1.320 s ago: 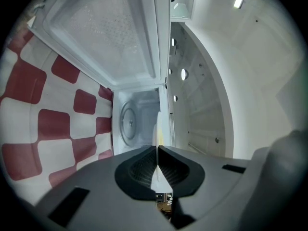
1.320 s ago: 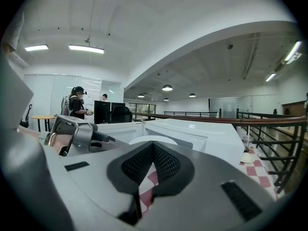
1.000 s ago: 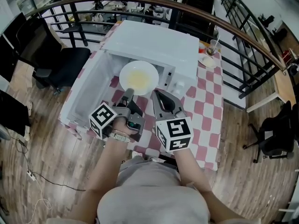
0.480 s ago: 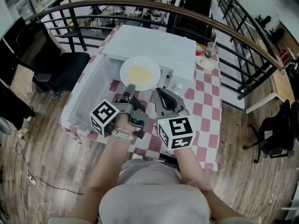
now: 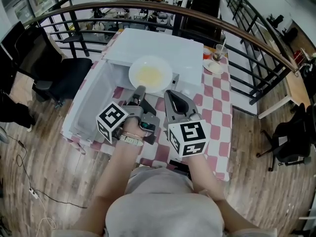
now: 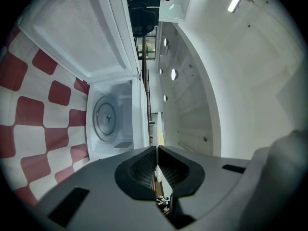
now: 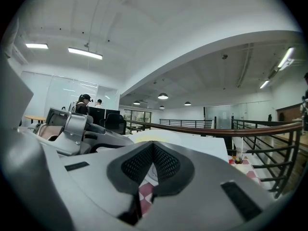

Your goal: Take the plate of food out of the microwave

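The white plate (image 5: 150, 74) with pale yellow food hangs over the front of the white microwave (image 5: 163, 46). My left gripper (image 5: 141, 89) is shut on the plate's near rim. In the left gripper view the plate (image 6: 157, 126) shows edge-on between the closed pads, beside the bare turntable (image 6: 107, 117) in the cavity. My right gripper (image 5: 169, 93) is level just right of the plate, shut with nothing in it. In the right gripper view its jaws (image 7: 153, 147) meet, and the left gripper (image 7: 77, 129) shows at the left.
The microwave door (image 5: 88, 102) stands open to the left. The microwave sits on a red-and-white checked table (image 5: 217, 107). A cup and saucer (image 5: 218, 58) stand at the table's far right corner. A railing (image 5: 266, 38) curves behind, and a black chair (image 5: 66, 73) is at the left.
The left gripper has lifted the plate a little higher in front of the microwave. The right gripper has risen slightly beside it.
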### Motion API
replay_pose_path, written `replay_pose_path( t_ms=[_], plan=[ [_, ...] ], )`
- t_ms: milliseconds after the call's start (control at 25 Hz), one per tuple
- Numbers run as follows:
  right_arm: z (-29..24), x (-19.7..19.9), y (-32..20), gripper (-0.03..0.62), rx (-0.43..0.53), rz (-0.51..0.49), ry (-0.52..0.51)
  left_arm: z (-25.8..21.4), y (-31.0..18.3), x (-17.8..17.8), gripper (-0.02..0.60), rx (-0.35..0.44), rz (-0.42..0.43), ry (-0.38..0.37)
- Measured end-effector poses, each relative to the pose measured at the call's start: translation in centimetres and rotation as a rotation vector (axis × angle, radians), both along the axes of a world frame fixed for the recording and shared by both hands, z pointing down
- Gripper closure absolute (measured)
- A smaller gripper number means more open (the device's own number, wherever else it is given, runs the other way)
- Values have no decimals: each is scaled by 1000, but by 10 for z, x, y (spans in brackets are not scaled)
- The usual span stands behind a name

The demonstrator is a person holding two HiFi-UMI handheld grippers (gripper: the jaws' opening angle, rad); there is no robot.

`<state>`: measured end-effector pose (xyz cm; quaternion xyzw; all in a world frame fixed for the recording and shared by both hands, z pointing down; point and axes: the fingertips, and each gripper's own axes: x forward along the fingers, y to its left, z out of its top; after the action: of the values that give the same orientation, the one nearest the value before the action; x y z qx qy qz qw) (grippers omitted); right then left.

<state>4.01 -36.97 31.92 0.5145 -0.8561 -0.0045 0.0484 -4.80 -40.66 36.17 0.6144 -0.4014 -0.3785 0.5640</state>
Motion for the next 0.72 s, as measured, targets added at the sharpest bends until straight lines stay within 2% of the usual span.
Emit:
replay_pose_path(
  t_ms=[720],
  plan=[
    [-5,8,-14,571,10,-5,4,-2,-16,11,569,0,12,12]
  ],
)
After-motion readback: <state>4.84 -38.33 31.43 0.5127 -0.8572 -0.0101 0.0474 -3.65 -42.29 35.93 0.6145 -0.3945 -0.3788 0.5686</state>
